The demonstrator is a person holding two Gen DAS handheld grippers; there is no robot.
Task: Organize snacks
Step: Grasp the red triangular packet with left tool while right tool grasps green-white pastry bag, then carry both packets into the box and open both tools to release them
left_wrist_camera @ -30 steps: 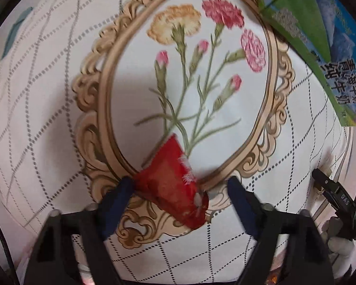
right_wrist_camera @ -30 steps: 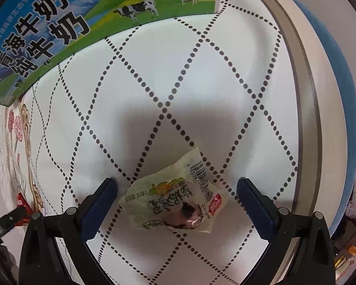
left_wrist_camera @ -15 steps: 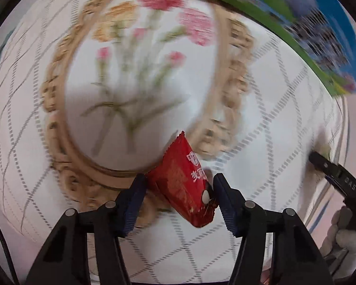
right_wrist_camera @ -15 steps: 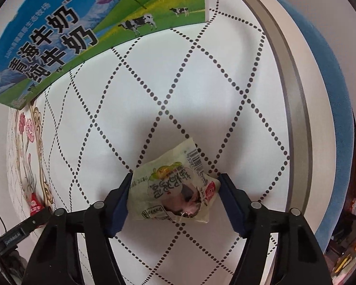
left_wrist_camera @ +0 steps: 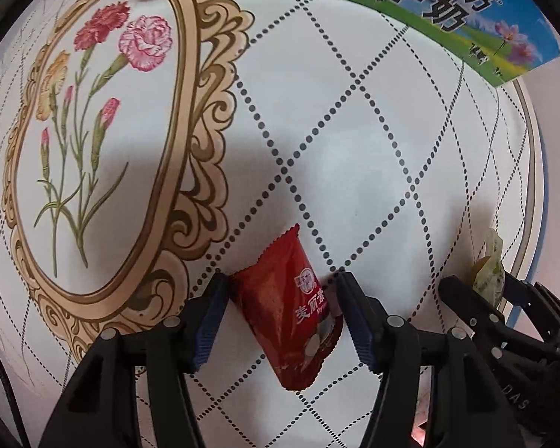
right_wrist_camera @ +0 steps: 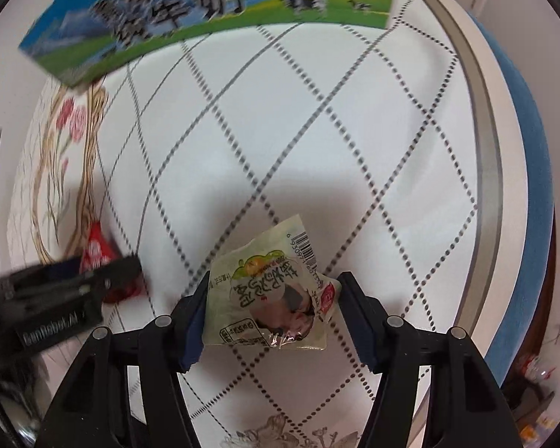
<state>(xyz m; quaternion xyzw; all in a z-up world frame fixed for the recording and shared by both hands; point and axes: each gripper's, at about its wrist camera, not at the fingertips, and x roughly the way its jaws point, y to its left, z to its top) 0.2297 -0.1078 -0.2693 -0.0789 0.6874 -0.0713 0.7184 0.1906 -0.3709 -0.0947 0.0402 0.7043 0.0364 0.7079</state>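
My left gripper [left_wrist_camera: 280, 310] is shut on a red snack packet [left_wrist_camera: 291, 310] and holds it above the white dotted tablecloth [left_wrist_camera: 354, 149]. My right gripper [right_wrist_camera: 272, 306] is shut on a pale green snack packet [right_wrist_camera: 268, 298]. The right gripper [left_wrist_camera: 478, 291] with the green packet [left_wrist_camera: 489, 272] shows at the right edge of the left wrist view. The left gripper [right_wrist_camera: 104, 265] with the red packet [right_wrist_camera: 97, 250] shows at the left of the right wrist view. The two grippers are side by side.
A blue and green milk carton box [left_wrist_camera: 429, 11] stands at the far side of the table, also in the right wrist view [right_wrist_camera: 205, 11]. A printed flower medallion [left_wrist_camera: 93, 142] lies on the cloth at left. The round table edge [right_wrist_camera: 481, 149] curves at right.
Both grippers closed on their packets and lifted them. The left gripper moved right, off the flower medallion toward the right gripper, and the milk box now looks closer.
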